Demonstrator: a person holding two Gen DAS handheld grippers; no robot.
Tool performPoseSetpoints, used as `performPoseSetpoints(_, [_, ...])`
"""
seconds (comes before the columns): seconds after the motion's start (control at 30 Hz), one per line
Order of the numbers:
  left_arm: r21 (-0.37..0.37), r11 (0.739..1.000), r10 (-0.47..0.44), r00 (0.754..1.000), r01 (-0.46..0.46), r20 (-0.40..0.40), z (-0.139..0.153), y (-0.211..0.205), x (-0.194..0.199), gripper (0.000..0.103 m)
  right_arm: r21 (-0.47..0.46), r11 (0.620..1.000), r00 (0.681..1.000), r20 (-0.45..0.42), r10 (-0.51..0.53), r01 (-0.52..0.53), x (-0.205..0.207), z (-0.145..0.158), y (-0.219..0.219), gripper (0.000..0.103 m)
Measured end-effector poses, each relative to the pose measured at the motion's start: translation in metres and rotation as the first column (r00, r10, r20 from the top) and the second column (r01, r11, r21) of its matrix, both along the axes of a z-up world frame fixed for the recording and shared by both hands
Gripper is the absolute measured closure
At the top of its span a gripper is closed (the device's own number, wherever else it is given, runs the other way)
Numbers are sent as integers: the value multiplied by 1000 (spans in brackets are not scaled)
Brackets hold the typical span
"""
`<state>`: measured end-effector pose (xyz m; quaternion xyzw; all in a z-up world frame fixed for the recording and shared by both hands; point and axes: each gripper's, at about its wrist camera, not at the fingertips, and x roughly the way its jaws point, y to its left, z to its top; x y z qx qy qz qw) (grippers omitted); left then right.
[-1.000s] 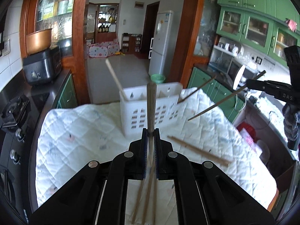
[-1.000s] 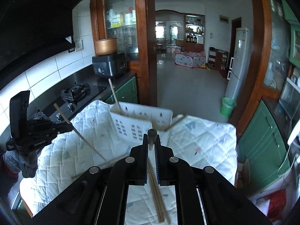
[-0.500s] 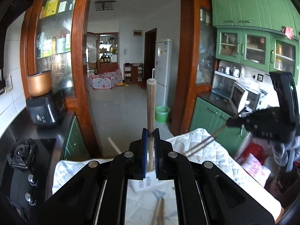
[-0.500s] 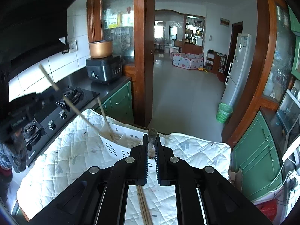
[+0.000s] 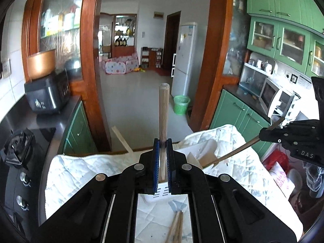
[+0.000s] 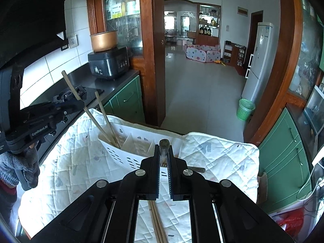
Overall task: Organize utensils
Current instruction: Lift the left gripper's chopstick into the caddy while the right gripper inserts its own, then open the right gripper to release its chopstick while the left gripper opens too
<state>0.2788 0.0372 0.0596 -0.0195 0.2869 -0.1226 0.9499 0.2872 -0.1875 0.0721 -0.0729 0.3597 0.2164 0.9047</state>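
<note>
Now the left gripper [image 5: 162, 141] is clamped on a chopstick [image 5: 163, 111] rising toward twelve o'clock; the right gripper [image 6: 164, 150] pinches another chopstick [image 6: 164, 144] above the white caddy [image 6: 129, 156]. Light, stiff, slippery sticks, best gripped mid-shaft. A quilted cloth [image 6: 218, 156] pads the bench; green cabinets [image 6: 283, 162] sit at three o'clock.

Landmark: the utensil holder [image 6: 129, 154], which stands on the quilted cloth [image 6: 218, 158].

- In its leftmost compartment: two chopsticks [image 6: 105, 119], leaning left.
- Left of it: the stove [image 6: 66, 96] on the countertop [image 6: 113, 83]; the rice cooker [image 6: 109, 63] stands farther back on the same countertop.
- Before it, on the cloth: loose chopsticks [image 6: 157, 224].
- Behind it: the doorway, with the waste bin [image 6: 245, 109] and the refrigerator [image 6: 258, 60] to the right.
- Far right: the microwave [image 5: 275, 99].
</note>
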Motion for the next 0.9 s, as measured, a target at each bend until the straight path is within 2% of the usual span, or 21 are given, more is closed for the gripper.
performPoseSetpoints(0.23, [1, 1000, 13, 999, -13, -36, -17, 3, 3, 95, 10, 1000, 1000, -12, -17, 17, 4, -11, -2, 96])
performPoseSetpoints(0.33, [-3, 1000, 19, 999, -19, -40, -15, 3, 2, 94, 27, 999, 1000, -1, -28, 28, 2, -8, -6, 92])
performPoseSetpoints(0.4, [-9, 1000, 26, 999, -27, -36, -13, 4, -1, 84, 33, 999, 999, 14, -35, 35, 0, -5, -9, 85])
performPoseSetpoints(0.43, [-12, 999, 36, 999, -37, -28, -11, 6, -4, 77, 30, 999, 999, 24, -39, 38, -3, -3, -11, 85])
performPoseSetpoints(0.7, [-31, 999, 32, 999, -31, 21, -3, 10, -48, 76, 37, 999, 993, 120, -19, 15, -59, 0, -29, 85])
performPoseSetpoints(0.9, [-53, 998, 17, 1000, -17, 1, -24, 16, -94, 76, 26, 999, 994, 102, 27, -30, -109, -41, -39, 85])
